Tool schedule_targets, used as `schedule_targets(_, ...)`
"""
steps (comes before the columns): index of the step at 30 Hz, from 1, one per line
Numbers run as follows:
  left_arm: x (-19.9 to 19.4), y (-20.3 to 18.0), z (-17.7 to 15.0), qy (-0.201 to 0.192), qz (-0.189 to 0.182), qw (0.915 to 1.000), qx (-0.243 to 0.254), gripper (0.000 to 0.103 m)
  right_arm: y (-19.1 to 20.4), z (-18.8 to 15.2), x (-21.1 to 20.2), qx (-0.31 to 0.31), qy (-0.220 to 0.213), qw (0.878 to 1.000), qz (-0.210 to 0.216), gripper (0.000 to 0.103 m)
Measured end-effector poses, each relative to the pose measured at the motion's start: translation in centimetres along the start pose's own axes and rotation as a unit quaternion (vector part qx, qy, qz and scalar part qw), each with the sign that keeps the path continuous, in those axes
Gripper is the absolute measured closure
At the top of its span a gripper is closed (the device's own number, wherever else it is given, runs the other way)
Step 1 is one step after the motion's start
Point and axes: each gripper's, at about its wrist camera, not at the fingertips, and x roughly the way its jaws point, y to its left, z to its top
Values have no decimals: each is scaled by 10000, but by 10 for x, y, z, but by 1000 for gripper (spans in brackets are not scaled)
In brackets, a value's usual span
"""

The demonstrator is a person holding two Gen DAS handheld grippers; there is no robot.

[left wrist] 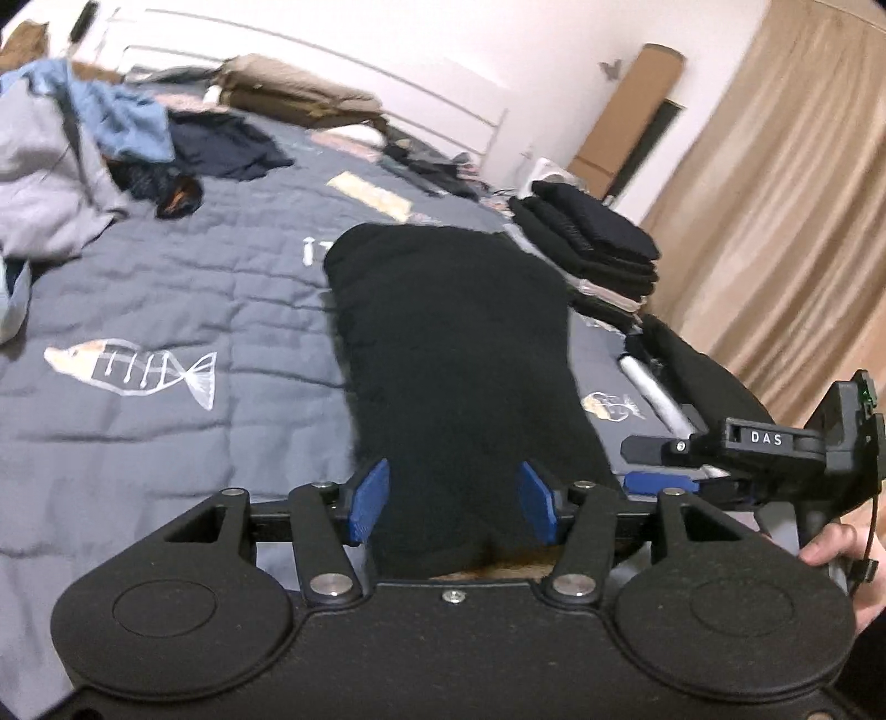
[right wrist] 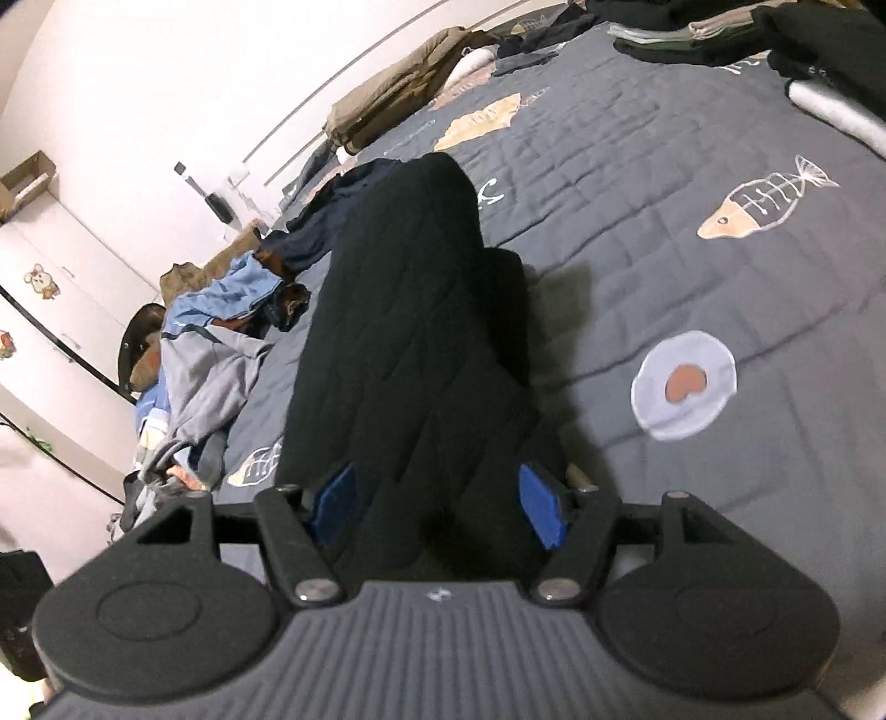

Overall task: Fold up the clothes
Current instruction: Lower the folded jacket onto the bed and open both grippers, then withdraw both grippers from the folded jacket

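In the left wrist view, a folded black garment (left wrist: 448,343) is seen lying on the grey quilted bedspread (left wrist: 183,288), running away from the camera. Its near end sits between the blue pads (left wrist: 368,501) of the left gripper (left wrist: 451,504). The pads stand beside the cloth on either side; whether they press it cannot be told, so its state is left undecided. At the right edge the right gripper (left wrist: 659,482) is seen side-on, held by a hand (left wrist: 836,545), with one blue pad showing and its opening not readable from here. Beyond it a stack of folded dark clothes (left wrist: 592,238) rests near the edge of the bed. A heap of unfolded clothes (left wrist: 61,155), grey, blue and navy, is piled at the far left. A fish pattern (left wrist: 133,368) is printed on the bedspread. A beige curtain (left wrist: 786,183) hangs at the right.

In the right wrist view, the black garment (right wrist: 398,332) is seen lengthwise again, its quilted surface folded into layers, on the bedspread (right wrist: 664,266). Its near end lies between the blue pads (right wrist: 540,509) of the right gripper (right wrist: 437,509). The left pad is half hidden by cloth, and contact cannot be judged, so a grasp cannot be confirmed. The unfolded heap (right wrist: 210,338) lies at the left, close to the garment's far end. The folded stack (right wrist: 736,33) is seen at the top right. A white wardrobe (right wrist: 50,288) stands against the wall at the left.
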Motion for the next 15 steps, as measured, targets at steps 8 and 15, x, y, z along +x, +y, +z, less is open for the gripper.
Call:
schedule_targets(8, 4, -4, 1, 60, 82, 9999, 95, 50, -16, 16, 20, -122, 190, 9997, -25, 37)
schedule_targets(15, 5, -17, 0, -19, 104, 9998, 161, 50, -14, 40, 18, -281, 127, 9994, 124, 37)
